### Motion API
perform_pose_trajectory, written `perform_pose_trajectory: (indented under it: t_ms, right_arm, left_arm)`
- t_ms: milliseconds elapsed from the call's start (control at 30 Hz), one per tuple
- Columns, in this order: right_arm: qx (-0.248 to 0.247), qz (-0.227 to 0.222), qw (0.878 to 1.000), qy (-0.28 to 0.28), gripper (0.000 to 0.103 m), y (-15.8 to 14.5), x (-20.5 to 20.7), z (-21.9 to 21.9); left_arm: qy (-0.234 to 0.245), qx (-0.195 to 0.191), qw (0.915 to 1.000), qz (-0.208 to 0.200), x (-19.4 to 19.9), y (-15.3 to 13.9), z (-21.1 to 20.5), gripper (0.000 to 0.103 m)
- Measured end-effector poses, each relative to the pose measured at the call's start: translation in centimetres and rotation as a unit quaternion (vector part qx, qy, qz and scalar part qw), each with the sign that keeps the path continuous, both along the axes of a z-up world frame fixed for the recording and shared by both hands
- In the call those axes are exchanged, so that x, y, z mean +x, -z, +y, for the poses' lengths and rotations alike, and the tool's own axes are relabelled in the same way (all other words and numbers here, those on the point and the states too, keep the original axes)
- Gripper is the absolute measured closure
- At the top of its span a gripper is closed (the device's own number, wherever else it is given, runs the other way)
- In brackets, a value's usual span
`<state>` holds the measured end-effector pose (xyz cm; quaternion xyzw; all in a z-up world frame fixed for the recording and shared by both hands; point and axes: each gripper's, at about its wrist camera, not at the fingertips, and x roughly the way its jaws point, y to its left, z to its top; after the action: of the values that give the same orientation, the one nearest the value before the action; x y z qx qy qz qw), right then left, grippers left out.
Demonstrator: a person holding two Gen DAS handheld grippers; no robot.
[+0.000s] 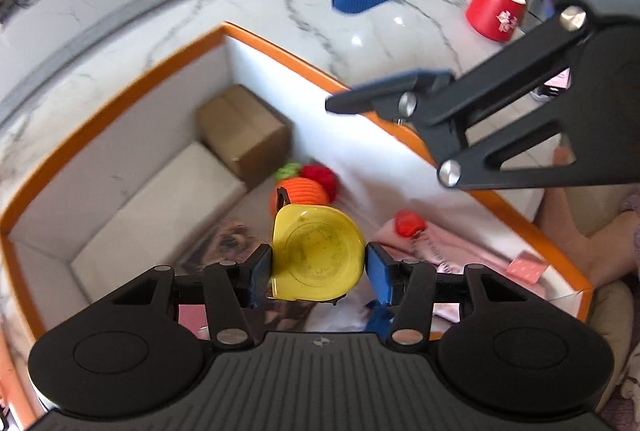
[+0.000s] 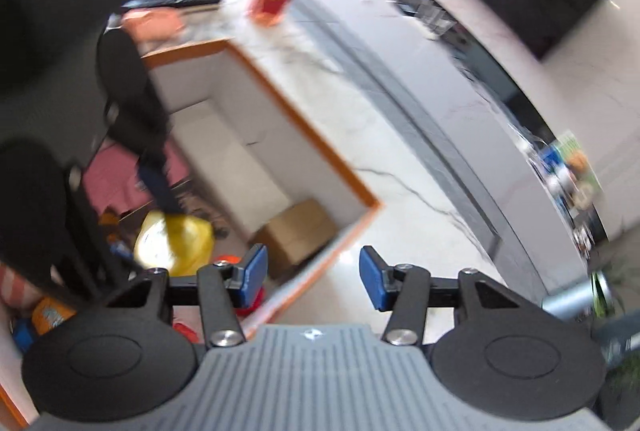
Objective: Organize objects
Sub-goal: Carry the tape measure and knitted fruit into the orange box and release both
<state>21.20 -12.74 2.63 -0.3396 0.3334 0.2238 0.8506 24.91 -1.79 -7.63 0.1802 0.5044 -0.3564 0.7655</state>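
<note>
The left gripper (image 1: 319,271) is closed on a yellow tape measure (image 1: 318,255), its blue pads (image 1: 378,271) pressed against the two opposite edges of the round case, which is held above the inside of the orange-rimmed box (image 1: 280,45). Below and just beyond the tape lie a knitted carrot (image 1: 302,191) and a red knitted ball (image 1: 320,177) touching it, with a cardboard carton (image 1: 244,129) in the far corner against the white wall, a small red toy (image 1: 409,223) on pink cloth (image 1: 448,251) to the right, and a printed picture (blurred, subject unclear) under the left finger. The right gripper (image 2: 312,277) hangs empty with its jaws wide apart, over the box's rim and the marble table (image 2: 380,135); from the left camera it reaches in across the box's right-hand edge. A red cup (image 1: 496,9) stands well apart on the table. The likely step is setting the tape down in the box. The grip is on a curved, smooth shell, so the case may squirt out sideways if the squeeze shifts; let go from this height, it could roll or bounce onto the soft toys instead of settling flat. The two grippers are close over the same box, and a careless swing could knock them together.
</note>
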Motion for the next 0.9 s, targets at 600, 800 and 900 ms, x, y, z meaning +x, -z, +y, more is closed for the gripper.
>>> perform_pose_trajectory:
  t_ms: [600, 800, 900]
  right_arm:
    - [0.076, 0.04, 0.994, 0.064, 0.051, 1.5, 1.5, -3.4]
    - [0.084, 0.045, 0.994, 0.061, 0.05, 1.7, 1.3, -3.7]
    - [0.084, 0.049, 0.993, 0.062, 0.05, 1.8, 1.2, -3.8]
  left_arm:
    - [0.127, 0.05, 0.989, 0.057, 2.2, 2.3, -2.8, 0.043]
    - [0.136, 0.064, 0.9874, 0.048, 1.6, 2.2, -2.8, 0.043]
    - [0.133, 0.058, 0.9886, 0.04, 0.8, 1.4, -2.1, 0.042]
